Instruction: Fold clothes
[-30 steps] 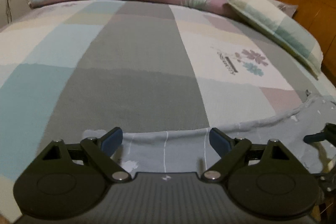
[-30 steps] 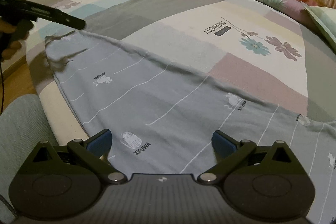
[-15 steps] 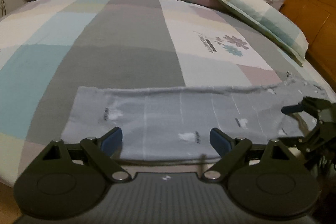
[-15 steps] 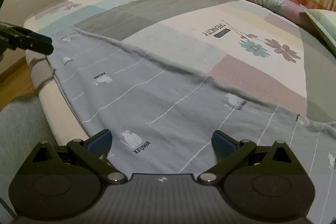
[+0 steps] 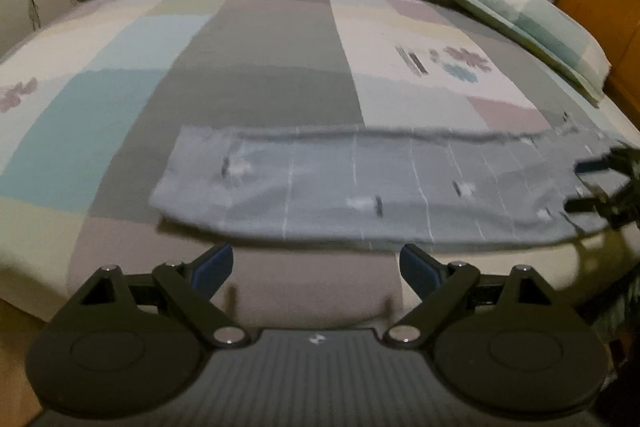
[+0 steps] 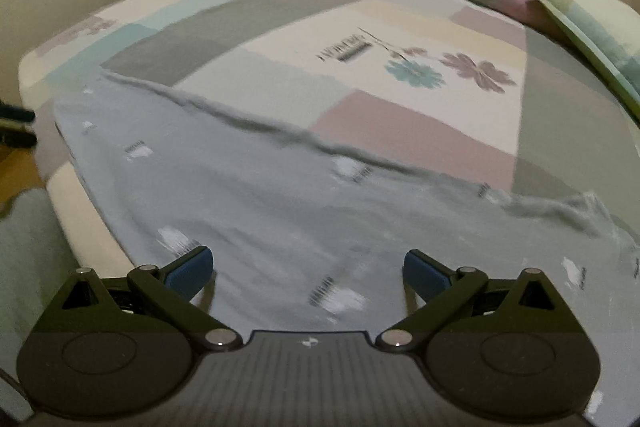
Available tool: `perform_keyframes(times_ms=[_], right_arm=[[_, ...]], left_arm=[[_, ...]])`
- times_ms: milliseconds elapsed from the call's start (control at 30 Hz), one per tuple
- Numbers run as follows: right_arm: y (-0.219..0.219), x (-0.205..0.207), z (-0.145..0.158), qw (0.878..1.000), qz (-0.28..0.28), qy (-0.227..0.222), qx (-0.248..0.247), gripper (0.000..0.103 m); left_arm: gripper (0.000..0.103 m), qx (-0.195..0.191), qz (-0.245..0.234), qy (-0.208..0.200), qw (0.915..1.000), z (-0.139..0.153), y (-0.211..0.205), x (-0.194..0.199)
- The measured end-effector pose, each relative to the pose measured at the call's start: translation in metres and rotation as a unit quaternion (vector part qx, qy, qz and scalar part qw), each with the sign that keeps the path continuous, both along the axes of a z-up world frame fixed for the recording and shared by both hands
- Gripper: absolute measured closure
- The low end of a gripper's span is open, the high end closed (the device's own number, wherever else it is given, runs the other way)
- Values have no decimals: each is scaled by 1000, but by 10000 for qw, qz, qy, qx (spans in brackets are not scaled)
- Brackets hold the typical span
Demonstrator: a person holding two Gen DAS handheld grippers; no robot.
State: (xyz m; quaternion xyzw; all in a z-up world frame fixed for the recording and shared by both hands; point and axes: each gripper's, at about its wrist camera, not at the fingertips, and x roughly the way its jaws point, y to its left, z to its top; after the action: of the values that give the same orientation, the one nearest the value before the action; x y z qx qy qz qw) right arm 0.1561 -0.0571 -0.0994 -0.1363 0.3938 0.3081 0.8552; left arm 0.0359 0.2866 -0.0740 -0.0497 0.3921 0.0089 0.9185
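Left hand-held gripper [image 5: 316,263], black with blue pads, jaws wide and holding nothing, poised just short of the near edge of the grey-blue printed cotton garment [image 5: 360,191]. Right hand-held gripper [image 6: 308,269], equally wide and empty, above the same garment [image 6: 260,211]. The garment lies flat along the near edge of the bed's patchwork pastel sheet [image 5: 256,67], well apart from the checked pillow [image 5: 516,15].

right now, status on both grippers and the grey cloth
Left gripper open, empty. Right gripper open, empty, above the grey cloth. Cloth flat along the bed edge. Nothing in the way.
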Motion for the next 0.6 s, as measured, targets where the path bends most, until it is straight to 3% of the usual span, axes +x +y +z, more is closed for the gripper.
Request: perform_keyframes(times_ms=[133, 267, 433, 533, 600], right_arm=[[-18, -1, -10, 9998, -16, 107, -145, 0], [-35, -6, -10, 9997, -128, 163, -100, 0], [-38, -8, -10, 9996, -204, 161, -101, 0], [-39, -9, -8, 9995, -243, 164, -122, 0], [-49, -13, -1, 9994, -332, 88, -68, 0]], left_arm=[[13, 61, -48, -189, 9998, 3, -3, 28], [13, 165, -508, -219, 9983, 4, -21, 61], [12, -260, -1309, 104, 9910, -12, -52, 110], [13, -75, -1311, 455, 9903, -30, -70, 133], [13, 142, -1237, 477, 9911, -28, -80, 134]])
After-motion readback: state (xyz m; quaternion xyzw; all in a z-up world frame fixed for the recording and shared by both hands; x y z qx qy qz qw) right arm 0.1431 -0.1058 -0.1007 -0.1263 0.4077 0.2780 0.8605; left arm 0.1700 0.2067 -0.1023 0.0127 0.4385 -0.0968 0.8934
